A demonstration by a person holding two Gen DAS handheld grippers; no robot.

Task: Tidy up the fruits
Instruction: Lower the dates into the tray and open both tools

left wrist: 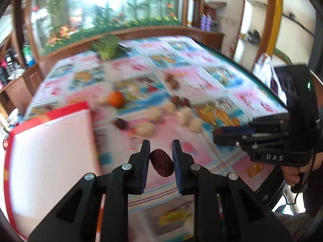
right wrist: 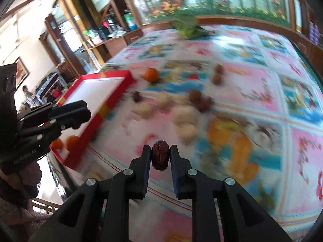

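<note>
Left gripper [left wrist: 161,157] and right gripper [right wrist: 160,155] each pinched a red date [left wrist: 161,165] between nearly closed fingers; the shallow tip grip risked a drop.

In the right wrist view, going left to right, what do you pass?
Left tool → red tray → orange on the cloth → date in the right tool → two brown nuts.

A tray [right wrist: 113,98] is set at the left of the table [right wrist: 252,92]; two oranges [right wrist: 66,143] lie in its near corner; a third orange [right wrist: 150,74] lies just beyond its far right corner; nuts [right wrist: 218,74] and dates [right wrist: 201,100] are scattered at centre; leafy greens [right wrist: 186,27] lie at the far edge.
</note>
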